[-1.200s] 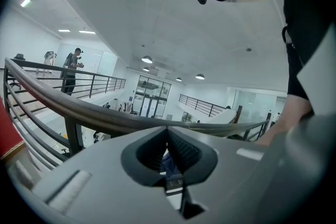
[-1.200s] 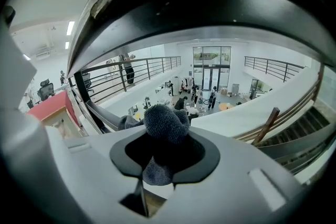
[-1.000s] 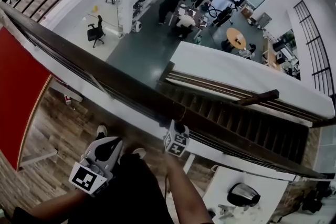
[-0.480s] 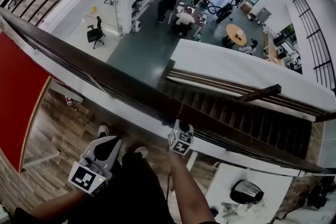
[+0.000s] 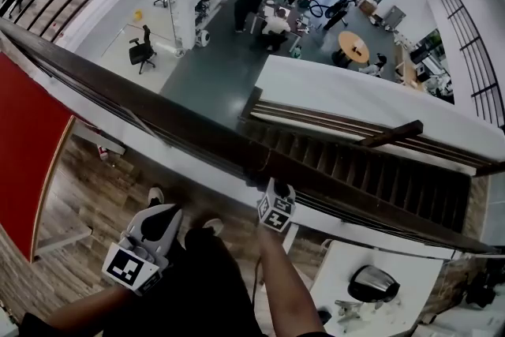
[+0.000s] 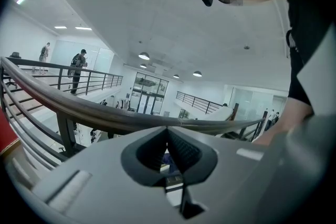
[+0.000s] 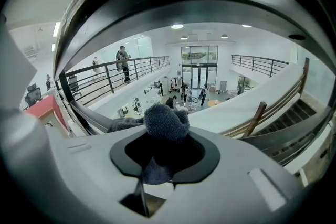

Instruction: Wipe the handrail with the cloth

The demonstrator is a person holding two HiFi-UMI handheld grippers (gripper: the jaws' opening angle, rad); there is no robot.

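Bunched, fuzzy grey-blue cloth clamped in the right gripper — left gripper clenched, empty.

Black clothing, grey left hand-held gripper

Light is bright and even, from round ceiling lamps, so the white ceiling is nearly washed out while the dark handrail loses detail. All three views are fisheye: straight rails bow toward the edges, and both gripper views fade to black corners. In the right gripper view the cloth looks soft, and the broad dark band overhead, probably the rail seen close, is blurred with a pale sheen.
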